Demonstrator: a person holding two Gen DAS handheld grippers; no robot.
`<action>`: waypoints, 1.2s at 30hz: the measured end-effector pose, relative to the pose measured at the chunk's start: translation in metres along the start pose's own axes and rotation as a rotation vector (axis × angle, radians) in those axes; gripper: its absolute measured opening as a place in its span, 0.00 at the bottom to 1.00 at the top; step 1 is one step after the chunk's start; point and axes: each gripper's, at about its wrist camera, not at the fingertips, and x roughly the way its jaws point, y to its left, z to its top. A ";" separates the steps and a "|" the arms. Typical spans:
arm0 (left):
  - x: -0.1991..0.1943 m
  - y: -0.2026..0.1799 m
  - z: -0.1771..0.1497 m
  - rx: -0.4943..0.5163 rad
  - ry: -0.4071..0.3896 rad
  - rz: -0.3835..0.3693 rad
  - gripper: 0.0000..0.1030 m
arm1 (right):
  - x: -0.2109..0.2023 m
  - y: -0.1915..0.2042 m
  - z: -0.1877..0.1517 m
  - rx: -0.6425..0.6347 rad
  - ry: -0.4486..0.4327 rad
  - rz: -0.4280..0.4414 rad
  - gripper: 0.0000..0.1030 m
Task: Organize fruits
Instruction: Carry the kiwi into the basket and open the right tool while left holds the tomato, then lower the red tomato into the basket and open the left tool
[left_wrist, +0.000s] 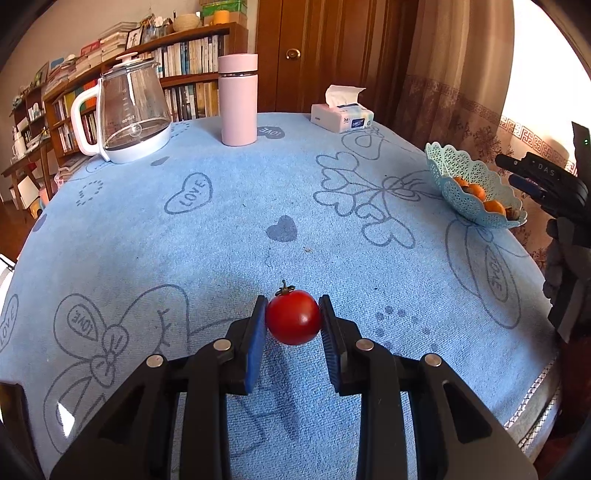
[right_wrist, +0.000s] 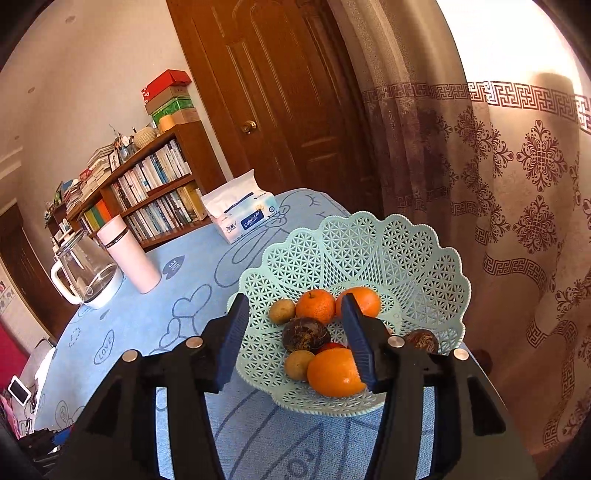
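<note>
One cherry tomato (left_wrist: 293, 317), clamped in left tool (left_wrist: 293, 322), near counter's (left_wrist: 221, 240) front edge. Right tool (right_wrist: 295, 334), pads apart, empty, above fruit basket (right_wrist: 424, 266) at counter's right edge.

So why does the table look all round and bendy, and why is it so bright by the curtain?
Left wrist view: the fisheye lens bulges the table like a dome; the tomato stays sharp, with a shadow beneath. Right wrist view: sunlight through the curtain washes out the top right corner, and the door leans.
</note>
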 end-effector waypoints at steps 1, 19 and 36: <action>0.000 -0.002 0.002 0.005 -0.003 -0.002 0.27 | -0.003 -0.005 0.002 0.019 -0.018 -0.010 0.61; 0.018 -0.086 0.063 0.172 -0.077 -0.104 0.27 | -0.014 -0.059 0.005 0.186 -0.162 -0.185 0.97; 0.073 -0.168 0.113 0.248 -0.056 -0.235 0.28 | -0.016 -0.060 -0.003 0.219 -0.177 -0.194 0.97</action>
